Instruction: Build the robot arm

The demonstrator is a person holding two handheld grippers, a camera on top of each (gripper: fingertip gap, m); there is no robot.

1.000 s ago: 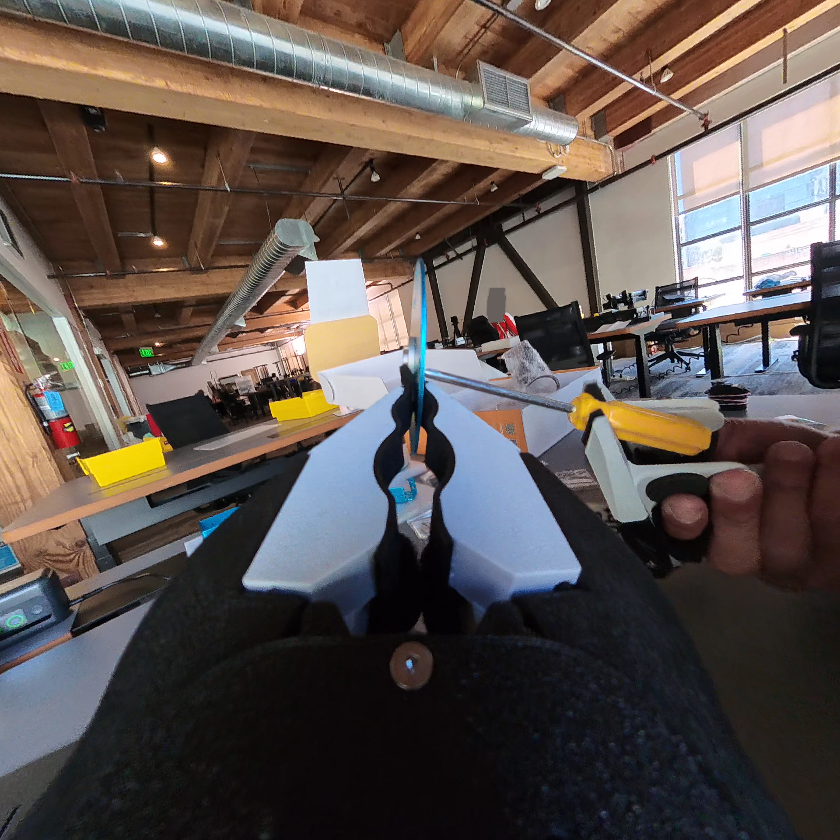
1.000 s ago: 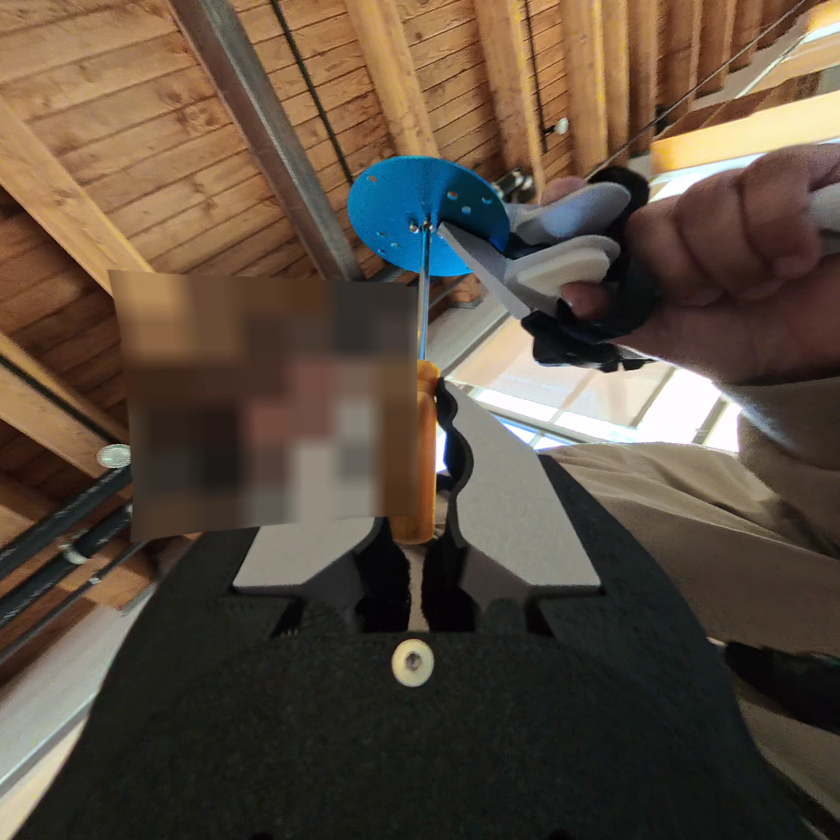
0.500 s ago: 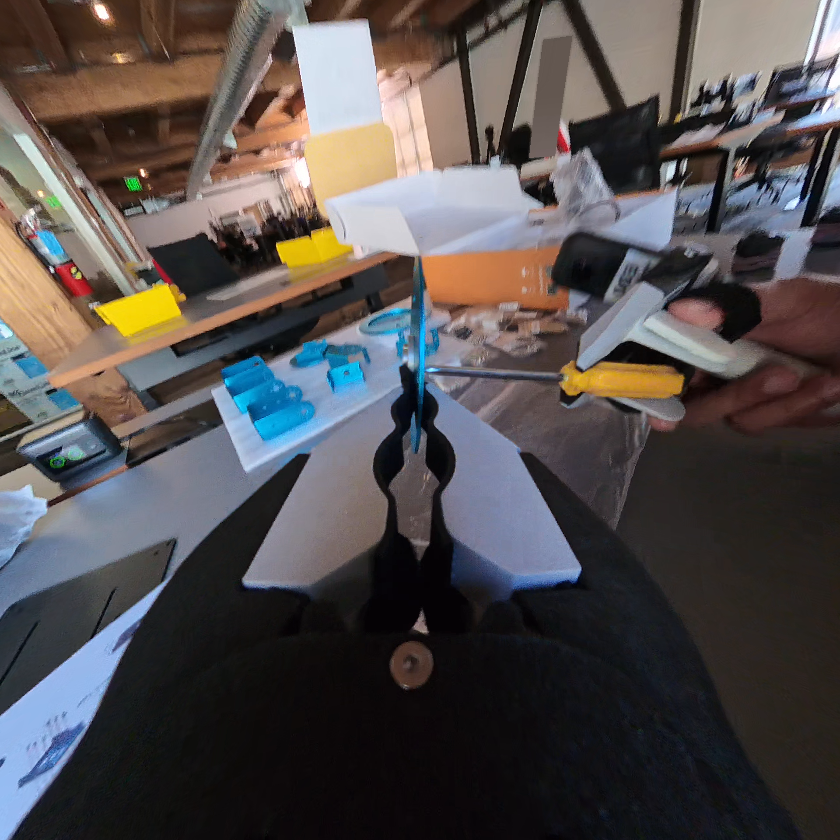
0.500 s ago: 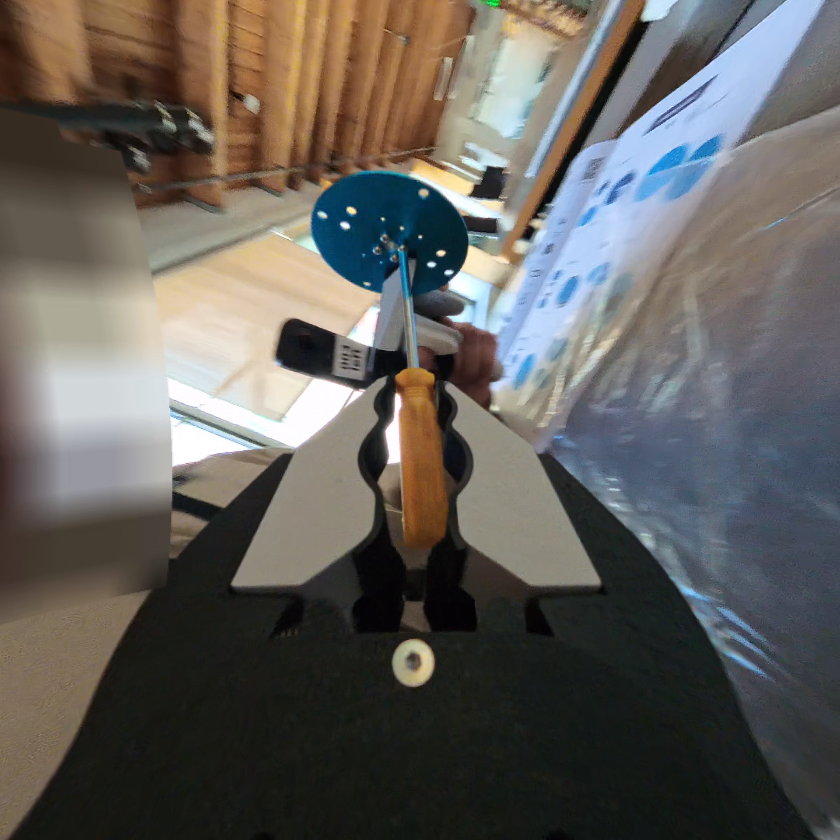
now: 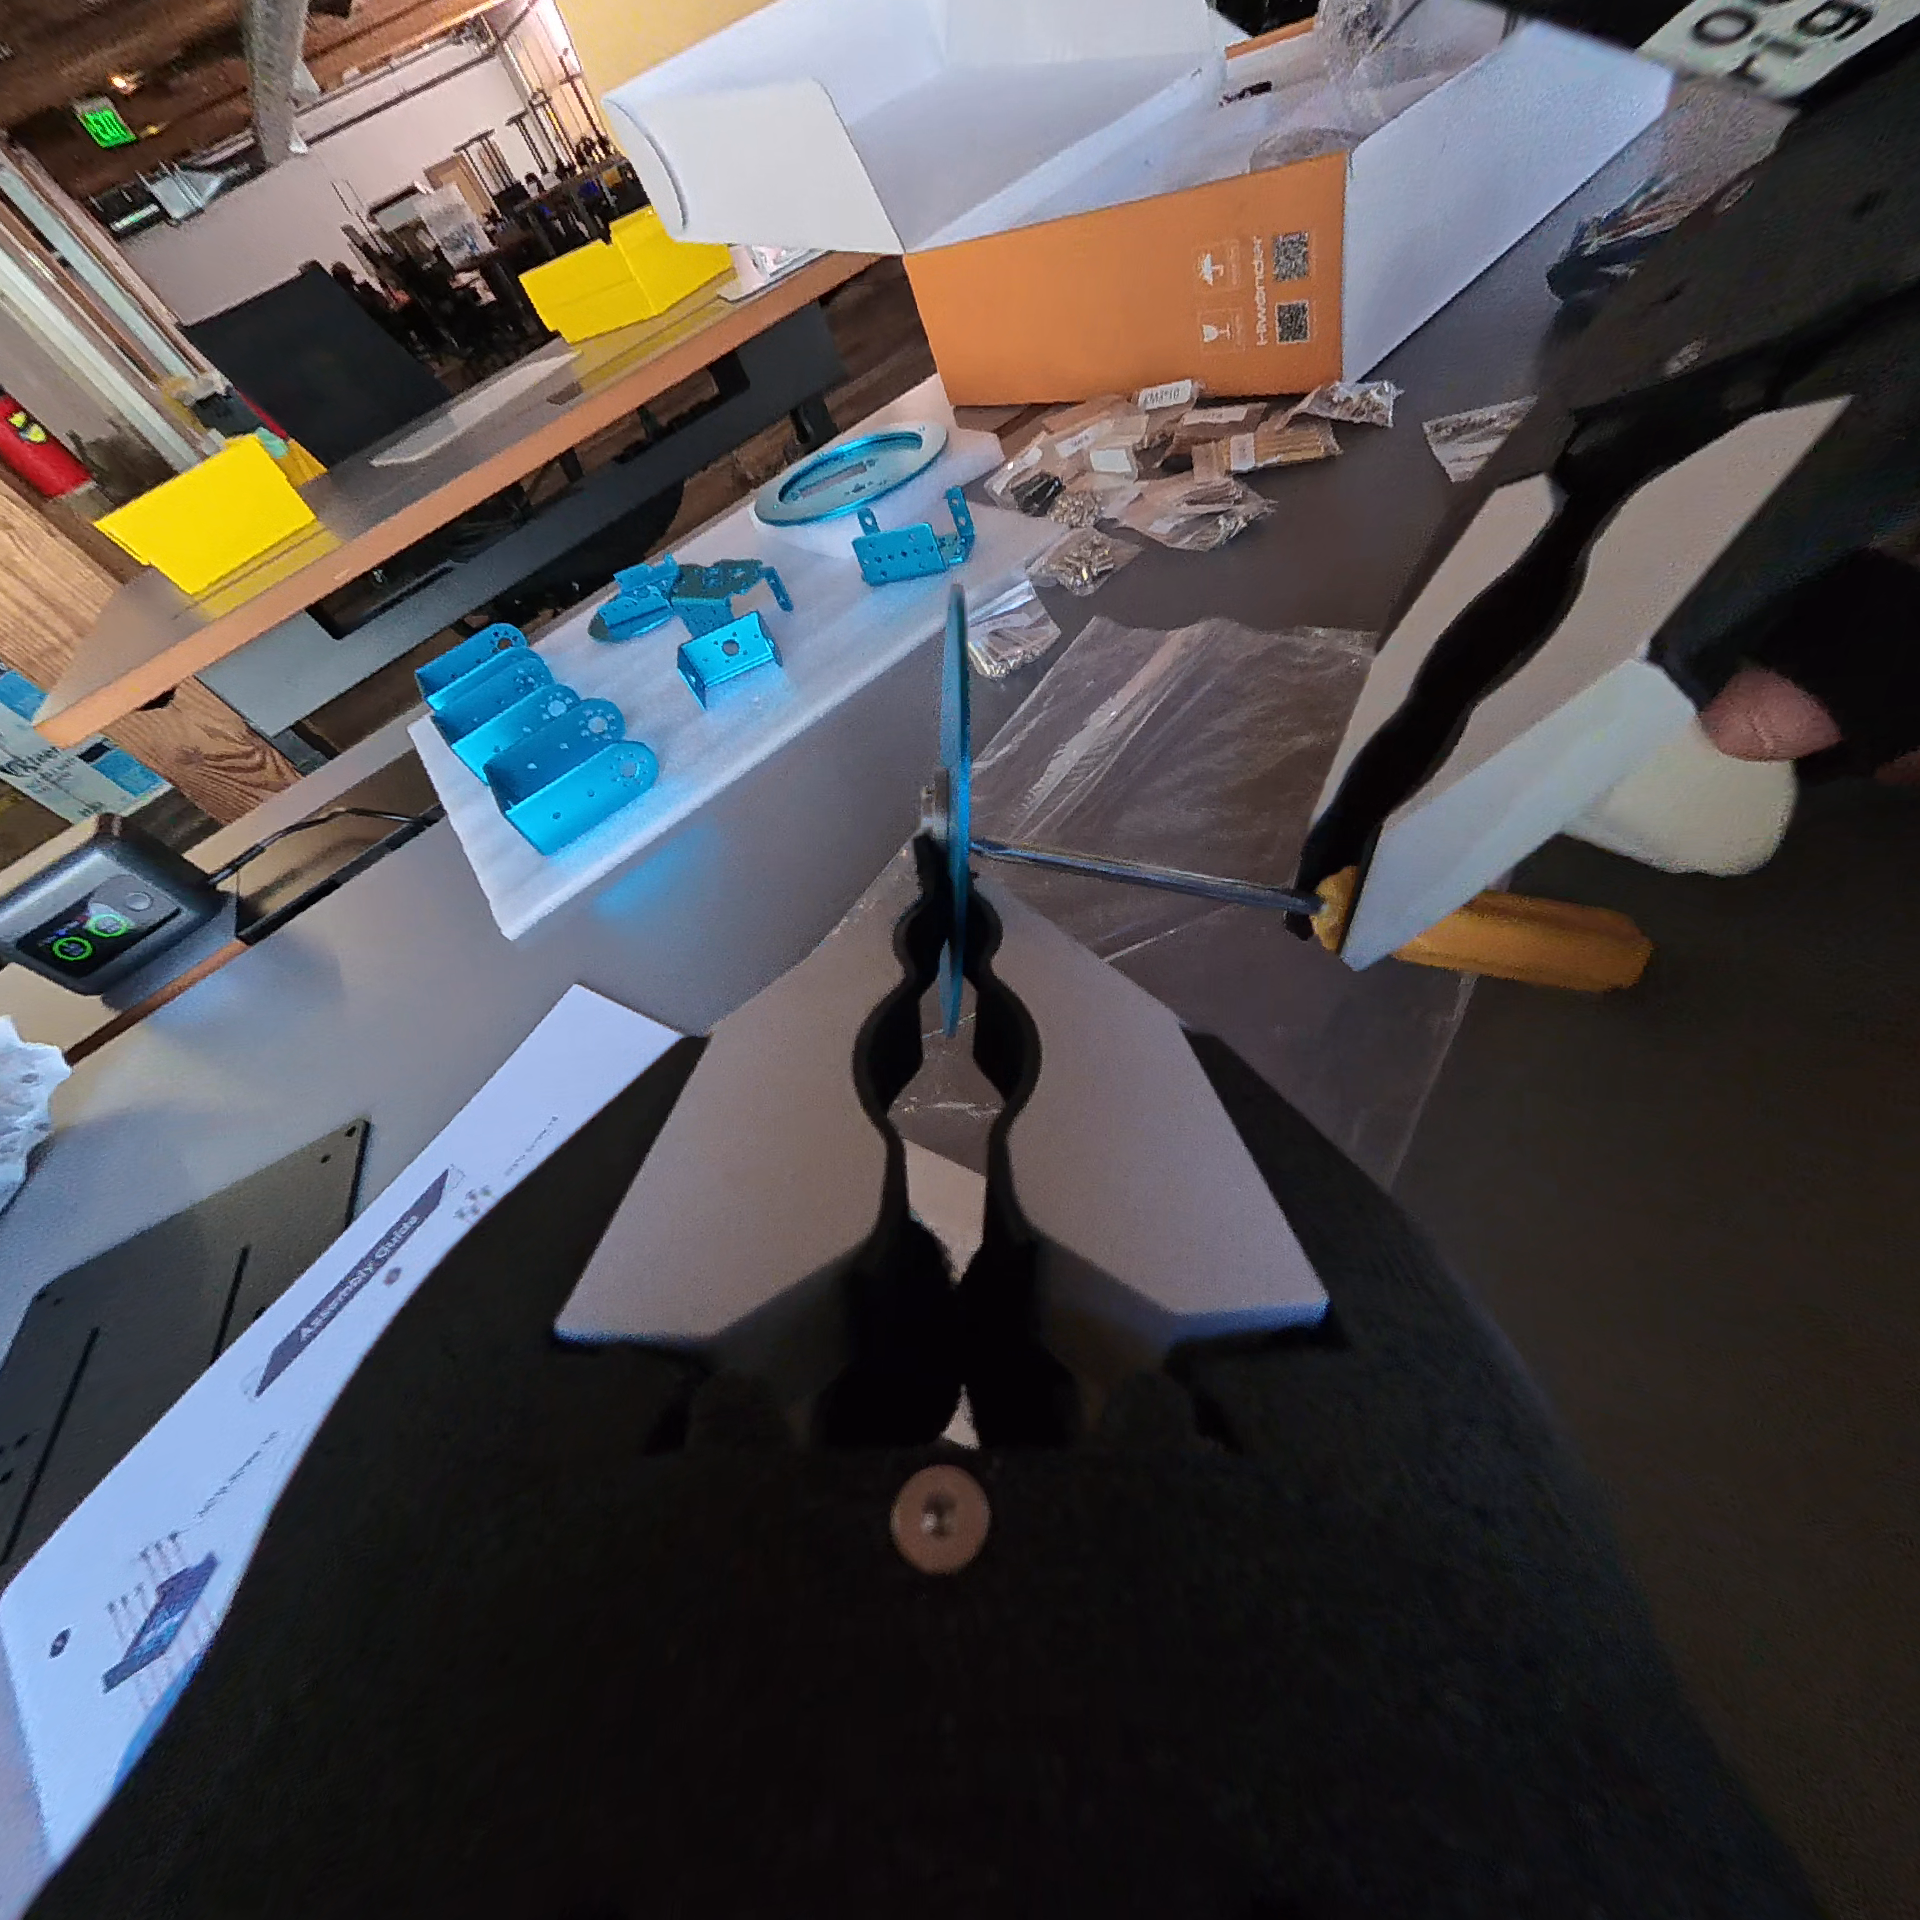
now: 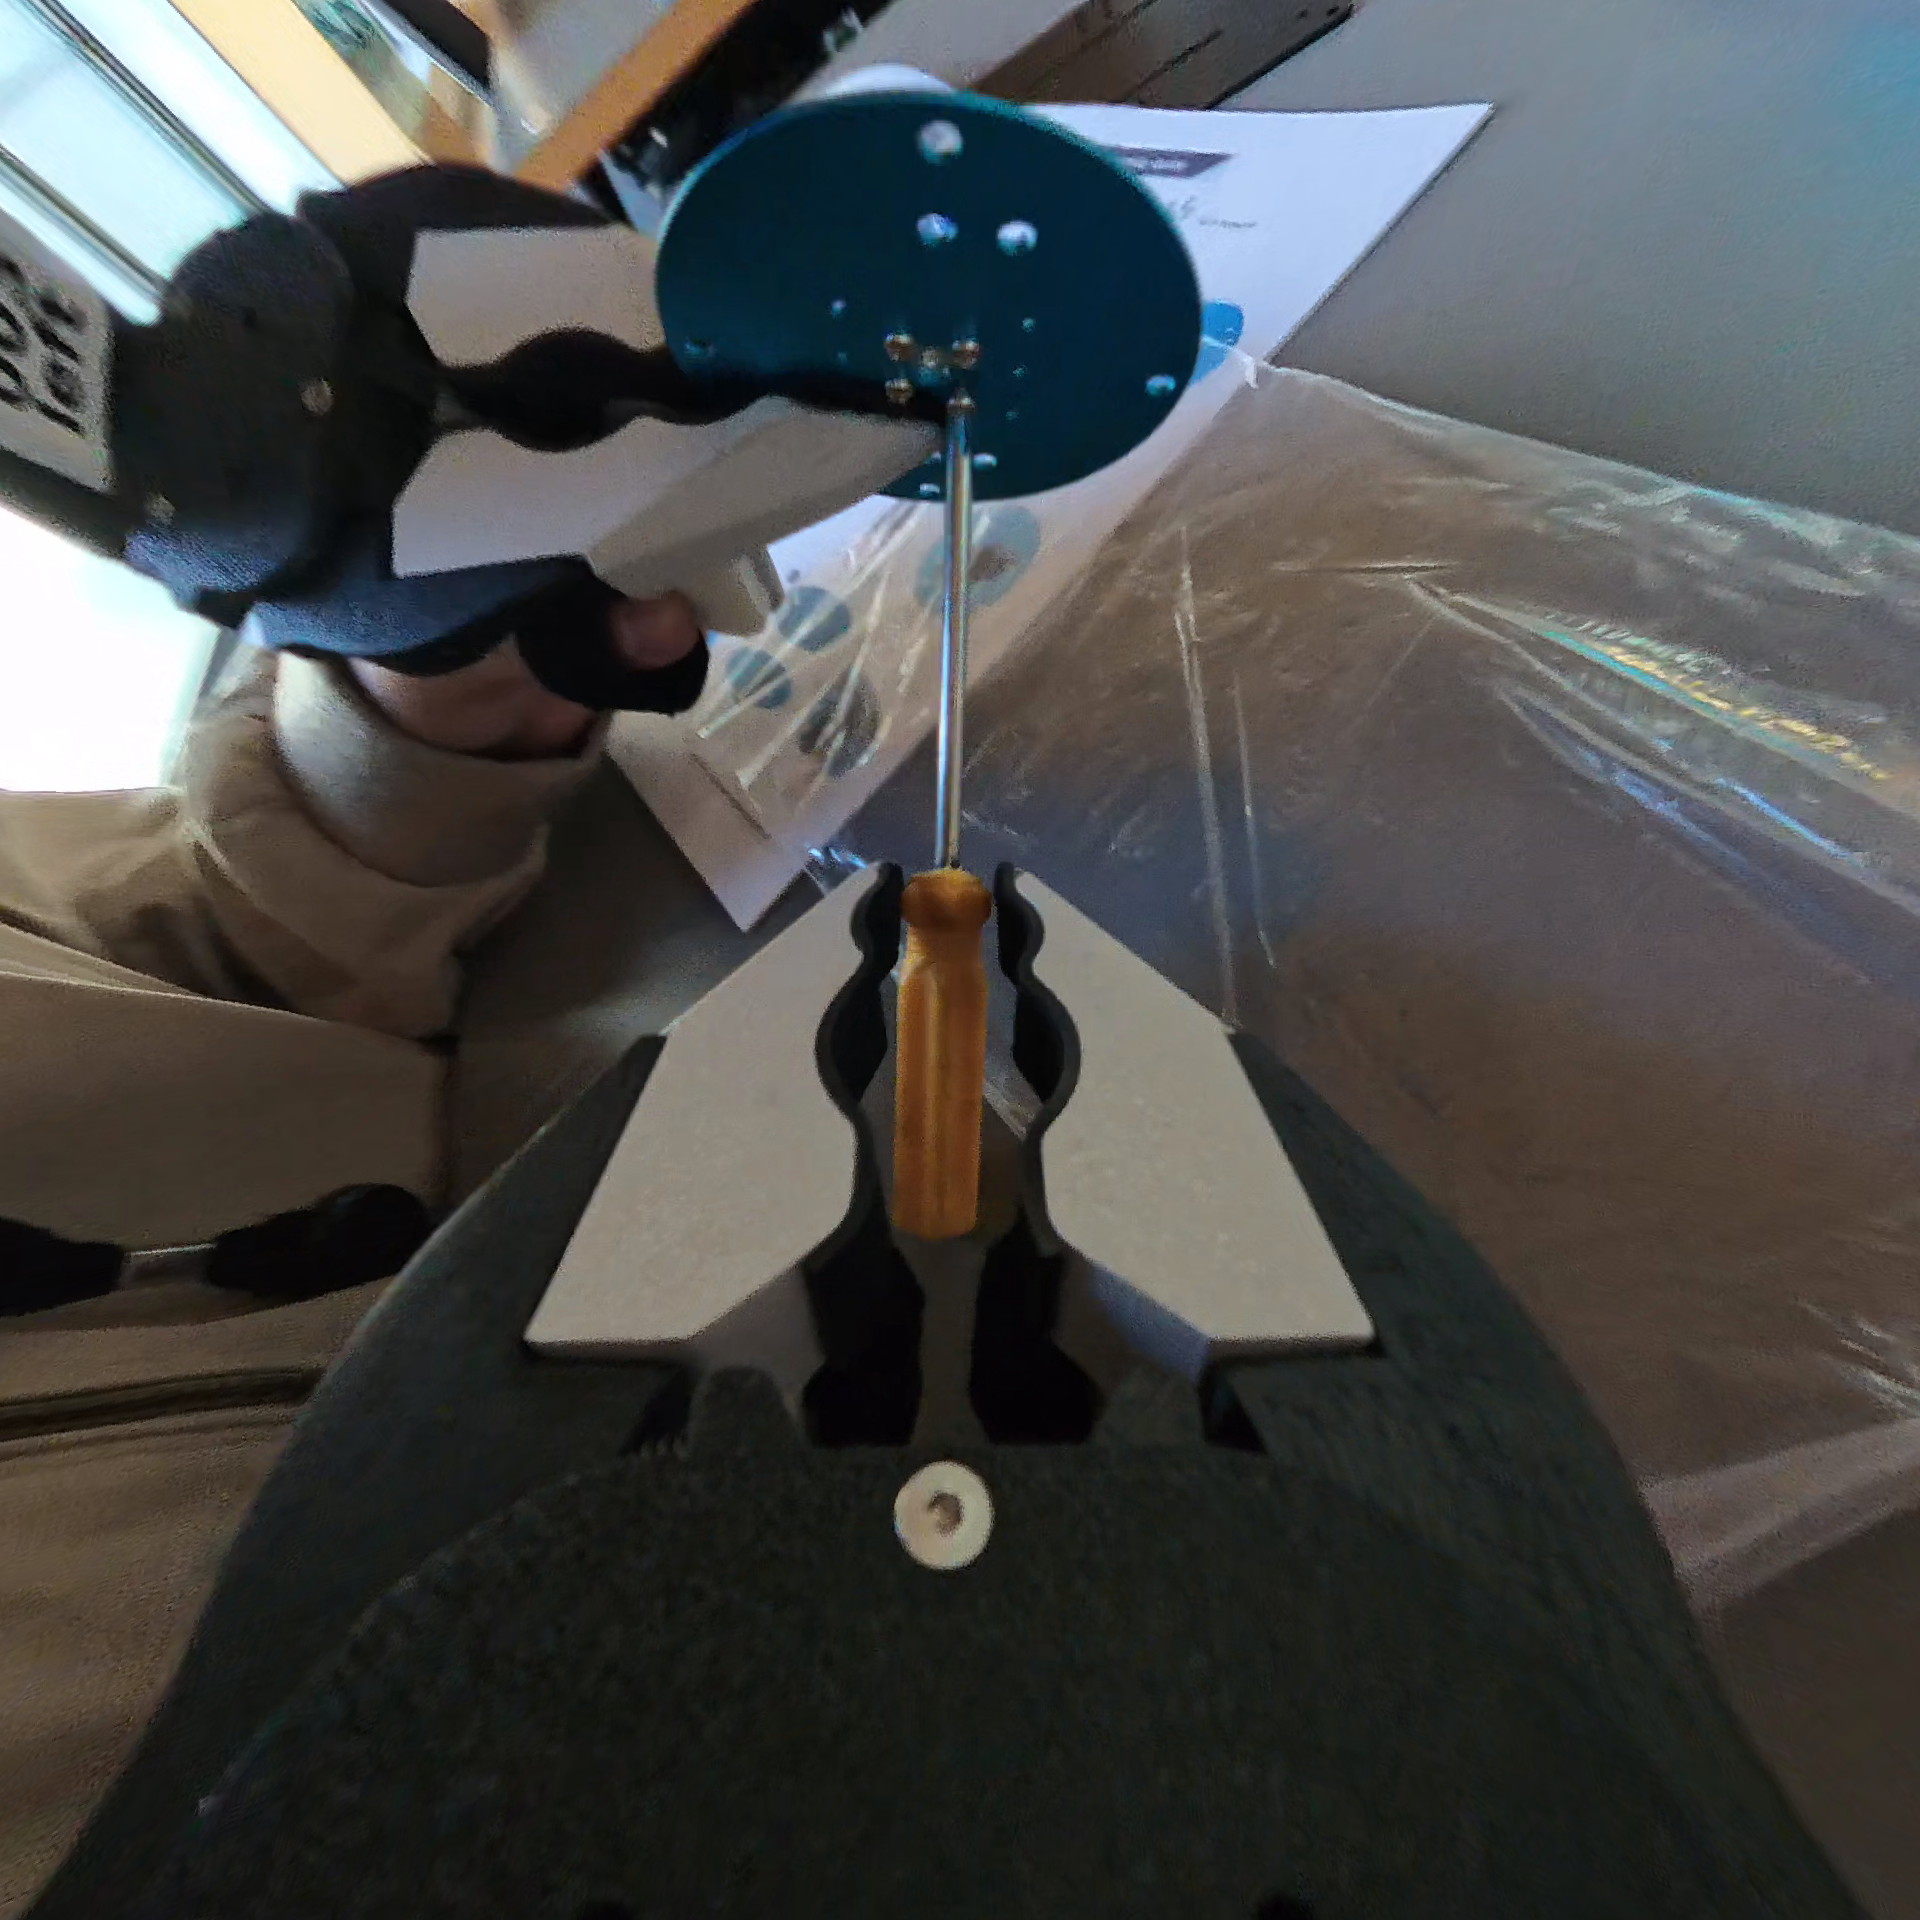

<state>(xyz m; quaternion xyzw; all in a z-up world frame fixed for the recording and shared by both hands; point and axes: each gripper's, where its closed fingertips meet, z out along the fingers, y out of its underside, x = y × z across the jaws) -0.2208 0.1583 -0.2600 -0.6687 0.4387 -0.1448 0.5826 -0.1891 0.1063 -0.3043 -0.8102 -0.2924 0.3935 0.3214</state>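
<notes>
My left gripper [image 5: 951, 894] is shut on a blue round metal disc [image 5: 954, 727], held edge-on above the table; in the right wrist view the disc [image 6: 883, 260] shows its face with several holes and small screws. My right gripper [image 6: 943, 883] is shut on the yellow handle of a screwdriver [image 6: 935, 1070]. Its steel shaft [image 6: 953, 623] runs to a screw near the disc's centre. In the left wrist view the screwdriver [image 5: 1496, 930] comes in from the right, its tip touching the disc. The left gripper [image 6: 665, 457] also shows in the right wrist view.
A white foam sheet [image 5: 790, 727] carries several blue metal brackets [image 5: 551, 738] and a blue ring [image 5: 847, 483]. An open orange box [image 5: 1122, 281], small bags of hardware [image 5: 1153, 488], a clear plastic bag [image 5: 1174, 727], a printed instruction sheet [image 5: 312, 1340] and a black plate [image 5: 135, 1320] lie on the grey table. My right fingertips sit around 8 centimeters from my left ones. The right gripper is farther from the black plate [image 5: 135, 1320], some 35 centimeters, than the left, some 30 centimeters.
Both grippers have tilted and come down from facing the ceiling to the table, keeping hold of disc and screwdriver. The screwdriver tip stays on the disc.
</notes>
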